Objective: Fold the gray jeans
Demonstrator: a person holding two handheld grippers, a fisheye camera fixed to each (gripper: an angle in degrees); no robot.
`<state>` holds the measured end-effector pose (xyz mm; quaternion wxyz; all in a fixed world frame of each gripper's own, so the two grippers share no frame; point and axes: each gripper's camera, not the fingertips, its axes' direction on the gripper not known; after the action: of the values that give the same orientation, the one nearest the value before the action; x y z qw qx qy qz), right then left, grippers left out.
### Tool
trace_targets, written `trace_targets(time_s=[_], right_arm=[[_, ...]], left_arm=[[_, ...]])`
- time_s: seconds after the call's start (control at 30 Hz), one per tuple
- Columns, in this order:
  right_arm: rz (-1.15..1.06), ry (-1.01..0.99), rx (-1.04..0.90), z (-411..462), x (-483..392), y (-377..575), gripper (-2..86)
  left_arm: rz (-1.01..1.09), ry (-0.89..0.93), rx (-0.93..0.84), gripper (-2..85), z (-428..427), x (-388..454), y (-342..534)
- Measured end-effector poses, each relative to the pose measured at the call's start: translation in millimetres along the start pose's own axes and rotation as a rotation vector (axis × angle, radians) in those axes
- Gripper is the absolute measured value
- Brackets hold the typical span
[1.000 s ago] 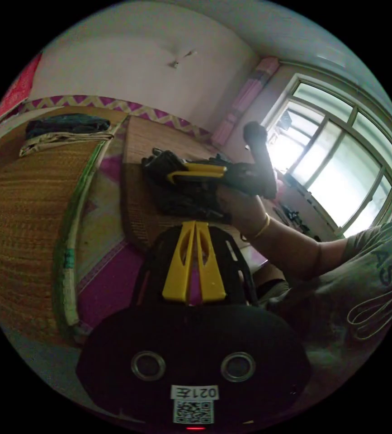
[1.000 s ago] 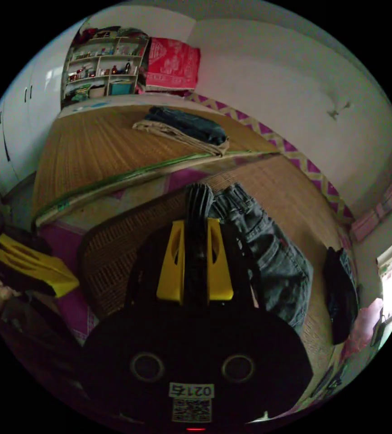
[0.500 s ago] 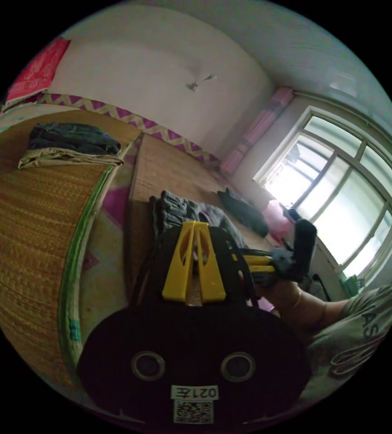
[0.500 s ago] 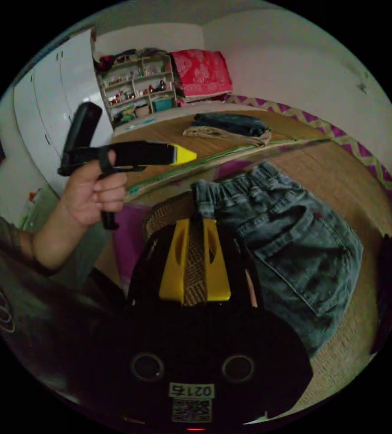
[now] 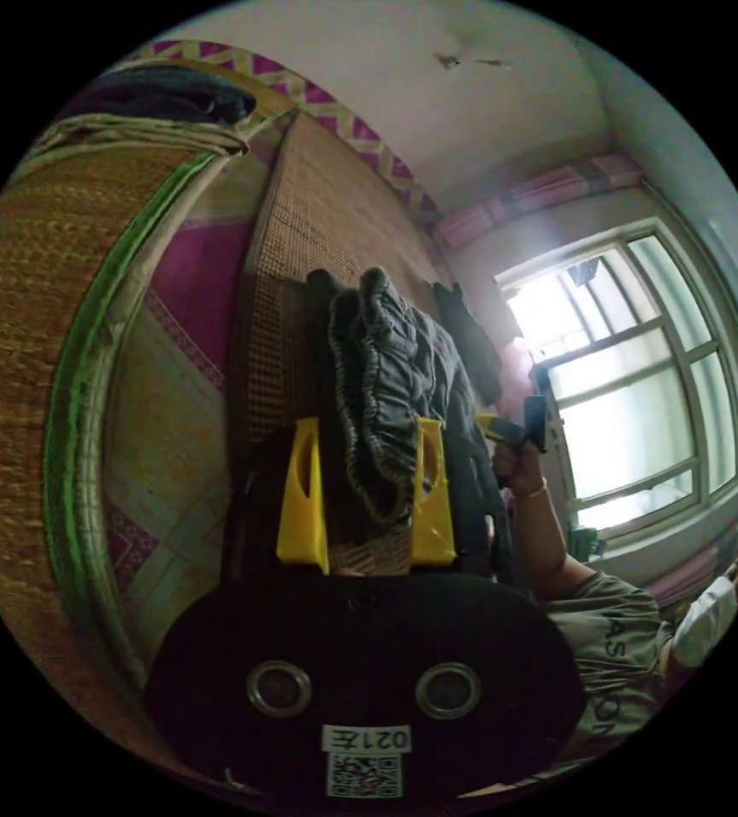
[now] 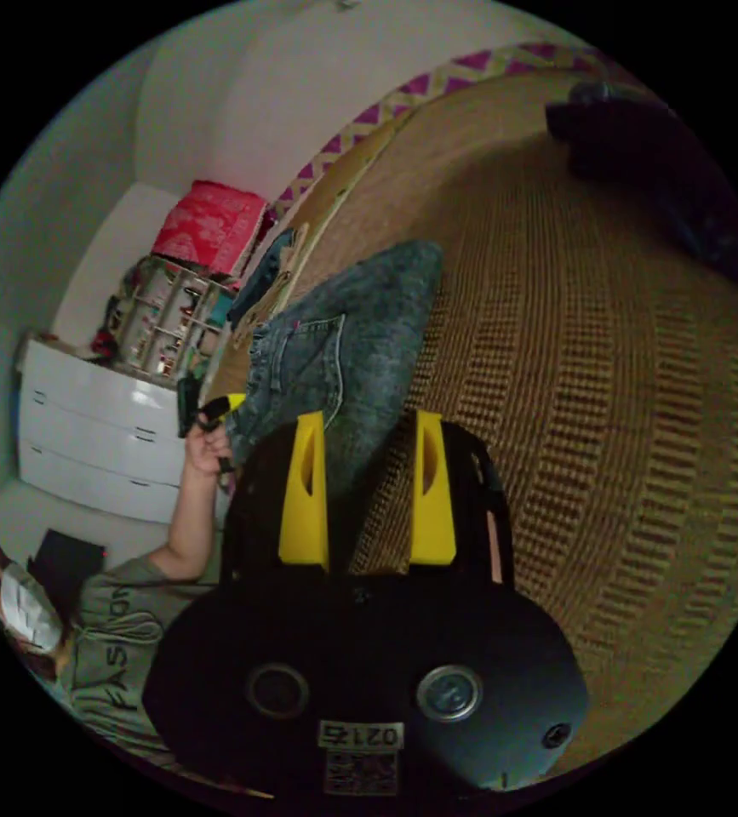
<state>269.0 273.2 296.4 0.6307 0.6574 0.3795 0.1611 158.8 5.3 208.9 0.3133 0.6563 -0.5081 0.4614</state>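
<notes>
The gray jeans (image 5: 403,340) lie folded on a woven mat (image 5: 300,255). In the left gripper view their gathered waistband runs up between the jaws of my left gripper (image 5: 367,423), which stand wide apart and open. In the right gripper view the jeans (image 6: 343,340) stretch away with a back pocket showing, and one edge of them lies between the jaws of my open right gripper (image 6: 368,417). Each view also catches the other gripper in a hand: the right gripper (image 5: 513,430) past the jeans, the left gripper (image 6: 215,407) at the waistband end.
A dark garment (image 5: 471,340) (image 6: 624,128) lies farther along the mat. Folded clothes (image 5: 156,94) are stacked on a second mat. A bright window (image 5: 632,366), a cluttered shelf (image 6: 164,323) and white drawers (image 6: 96,425) border the room. The person (image 6: 113,613) sits near the drawers.
The right gripper let go of the bunched waistband it held a second ago. The jeans now lie flat. The left gripper's jaws have gone from shut to wide apart around the waistband.
</notes>
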Motion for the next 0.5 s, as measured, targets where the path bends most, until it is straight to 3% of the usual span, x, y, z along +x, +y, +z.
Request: trace_targets(time_s=[0.07,0.27,0.5], right_arm=[[0.063,-0.121,0.023,-2,30,-16,11.1],[0.112,-0.232,0.016,-5,68,-43,6.3],[-0.133,-0.205,0.078,-88,48,-69,5.8]], left_arm=[[-0.024,0.029,-0.038,10.4,14,-8,-13],[-0.104,0.082,0.0,6.0,25,-14,-29],[0.216,0.022,-0.019,5.7,28,127,-90]])
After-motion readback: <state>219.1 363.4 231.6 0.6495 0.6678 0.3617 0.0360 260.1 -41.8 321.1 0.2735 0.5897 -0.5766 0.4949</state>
